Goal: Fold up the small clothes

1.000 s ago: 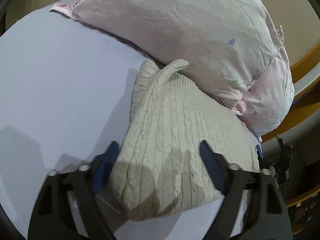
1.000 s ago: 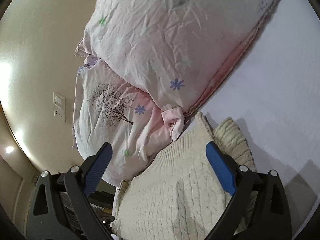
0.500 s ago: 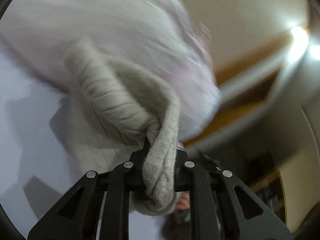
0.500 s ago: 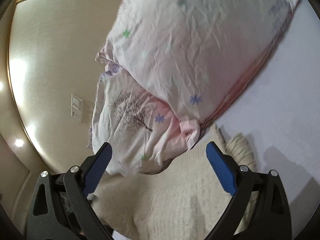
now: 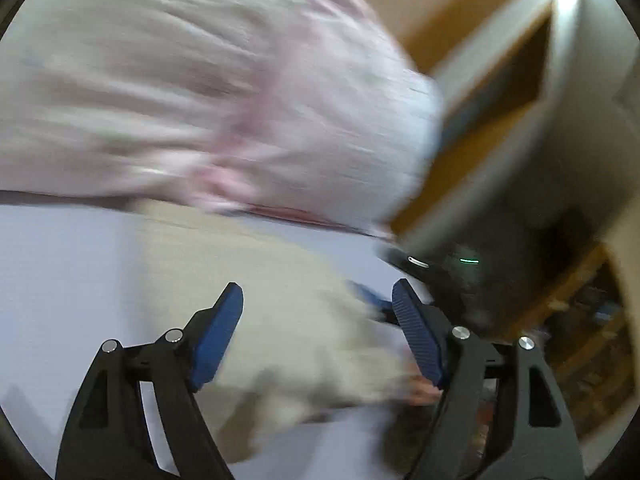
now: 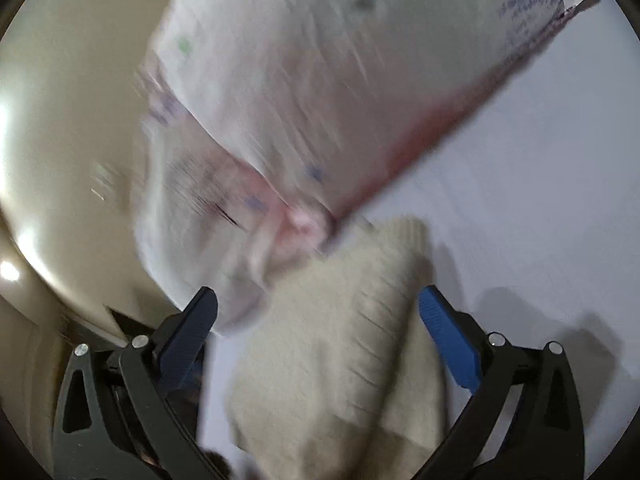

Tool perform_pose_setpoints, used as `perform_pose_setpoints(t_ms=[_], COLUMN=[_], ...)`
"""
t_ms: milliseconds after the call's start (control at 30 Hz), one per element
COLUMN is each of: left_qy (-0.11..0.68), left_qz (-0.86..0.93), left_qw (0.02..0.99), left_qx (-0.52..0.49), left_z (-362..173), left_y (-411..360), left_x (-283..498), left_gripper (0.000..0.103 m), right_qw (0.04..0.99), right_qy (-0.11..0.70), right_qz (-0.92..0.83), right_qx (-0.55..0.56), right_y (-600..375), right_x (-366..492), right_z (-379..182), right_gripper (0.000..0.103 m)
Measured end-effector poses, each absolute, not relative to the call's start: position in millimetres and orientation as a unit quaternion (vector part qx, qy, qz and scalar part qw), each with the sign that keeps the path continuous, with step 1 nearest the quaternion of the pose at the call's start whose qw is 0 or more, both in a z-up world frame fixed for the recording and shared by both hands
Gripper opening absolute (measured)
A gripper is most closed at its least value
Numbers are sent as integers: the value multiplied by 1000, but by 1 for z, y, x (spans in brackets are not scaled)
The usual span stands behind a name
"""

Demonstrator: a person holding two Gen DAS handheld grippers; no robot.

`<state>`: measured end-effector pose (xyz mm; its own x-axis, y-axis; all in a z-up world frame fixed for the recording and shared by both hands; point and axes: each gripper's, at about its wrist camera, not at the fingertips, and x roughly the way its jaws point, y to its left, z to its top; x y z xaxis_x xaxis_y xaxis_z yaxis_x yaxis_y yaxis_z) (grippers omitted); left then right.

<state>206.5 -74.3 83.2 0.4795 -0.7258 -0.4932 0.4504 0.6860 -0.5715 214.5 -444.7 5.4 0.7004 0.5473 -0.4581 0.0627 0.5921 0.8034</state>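
Evidently, both grippers stood wide open over the folded cream knit, gripping nothing.
The knit (image 6: pixel 332 344) lay on the white sheet (image 6: pixel 540 184) between the right gripper (image 6: pixel 318 312) fingers, long axis running ahead; the left gripper (image 5: pixel 318 324) hovered equally near. Pink pillows (image 6: pixel 320 92) crowded its far end.

Your left gripper (image 5: pixel 318 314) and right gripper (image 6: pixel 318 318) are each showing black angular finger frames, ribbed blue pads (image 5: pixel 416 340), and silver round screws (image 6: pixel 496 339) gleaming at the linkage joints.
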Motion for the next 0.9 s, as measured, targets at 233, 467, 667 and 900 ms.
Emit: perform_pose_setpoints(t_ms=[233,467,667,900], left_qy=[476,492,440,439], left_qz=[-295,-317,-353,-250], left_qw=[813,790,811,858], left_qx=[-156,-184,-152,-94], left_z=[30,8,43,35], left_y=[-74,-85,-42,16], left_x=[221,229,189,161], left_gripper=[80,67,45,68], right_qw=[802,826,839,861], right_qy=[448,424,391,428], right_qz=[147,160,239,191], right_qx=[366,335,293,197], right_y=[-418,-404,-356,-296], right_x=[232,233,219,233], right_z=[-14,-12,26,14], right_gripper=[97,37,33,60])
